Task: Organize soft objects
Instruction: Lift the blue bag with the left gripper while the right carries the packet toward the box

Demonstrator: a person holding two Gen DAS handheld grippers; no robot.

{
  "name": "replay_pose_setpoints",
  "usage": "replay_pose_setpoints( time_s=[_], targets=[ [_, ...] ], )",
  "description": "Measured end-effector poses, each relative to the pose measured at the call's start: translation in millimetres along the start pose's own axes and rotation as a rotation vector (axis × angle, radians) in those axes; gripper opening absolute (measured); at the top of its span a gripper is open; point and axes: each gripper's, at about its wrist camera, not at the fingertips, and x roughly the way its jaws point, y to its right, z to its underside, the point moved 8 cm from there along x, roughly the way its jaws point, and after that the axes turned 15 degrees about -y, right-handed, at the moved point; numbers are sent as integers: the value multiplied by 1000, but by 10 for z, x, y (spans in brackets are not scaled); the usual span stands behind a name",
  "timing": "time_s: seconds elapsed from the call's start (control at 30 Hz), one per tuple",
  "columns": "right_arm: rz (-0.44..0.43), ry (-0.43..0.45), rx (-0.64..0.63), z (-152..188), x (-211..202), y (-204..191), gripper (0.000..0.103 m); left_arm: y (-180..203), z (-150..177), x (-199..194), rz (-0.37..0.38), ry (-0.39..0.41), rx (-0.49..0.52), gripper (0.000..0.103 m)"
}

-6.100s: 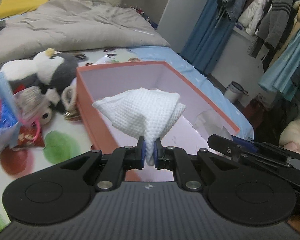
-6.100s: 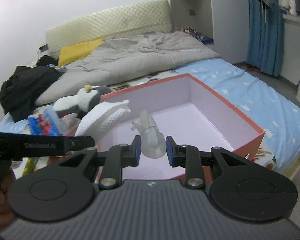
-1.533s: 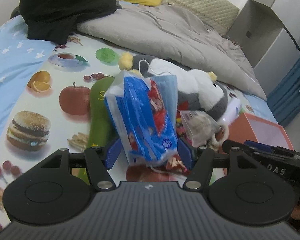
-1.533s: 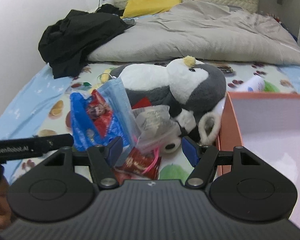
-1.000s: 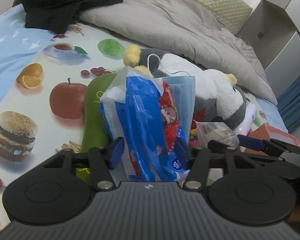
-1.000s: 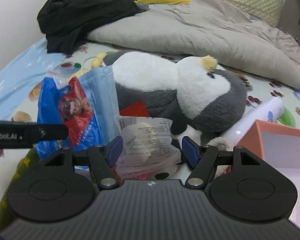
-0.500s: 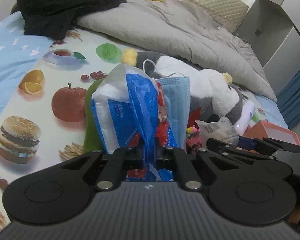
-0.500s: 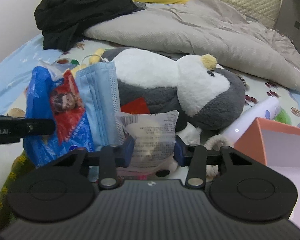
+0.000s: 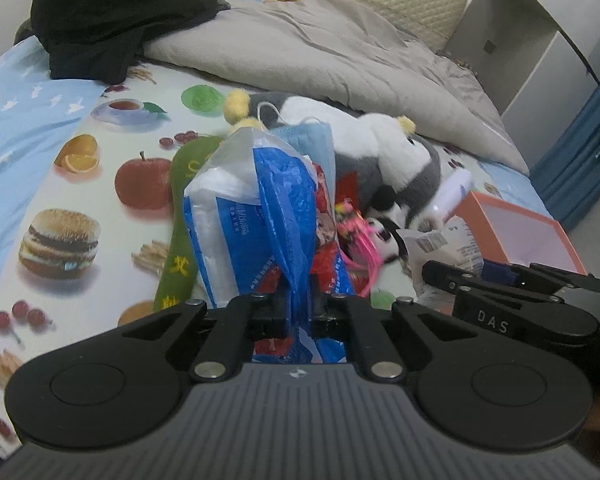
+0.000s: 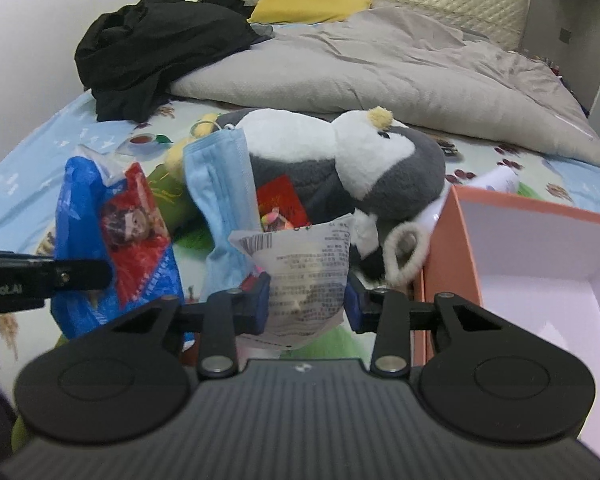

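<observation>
Both close fisheye views are taken from behind the gripper fingers, angled down across the fruit-printed bedsheet (image 9: 80, 184). The grey-and-white plush penguin (image 9: 396, 160) (image 10: 340, 160) and orange cardboard box (image 9: 516, 236) (image 10: 532, 248) are shared.

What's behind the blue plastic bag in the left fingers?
Behind the crinkly blue plastic bag a light blue face mask stands upright, with the grey-and-white penguin plush lying beyond it. A green fabric strip shows at the bag's left. Whatever lies directly underneath is covered.
</observation>
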Motion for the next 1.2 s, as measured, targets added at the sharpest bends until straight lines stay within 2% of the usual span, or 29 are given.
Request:
replay_pose_setpoints(
  time_s=[0.4, 1.2],
  targets=[
    [2, 5, 92, 563, -400, -15, 40, 161, 512, -191, 13, -55, 86, 8],
    [69, 100, 221, 977, -1220, 317, 40, 846, 759, -635, 115, -26, 260, 8]
  ],
)
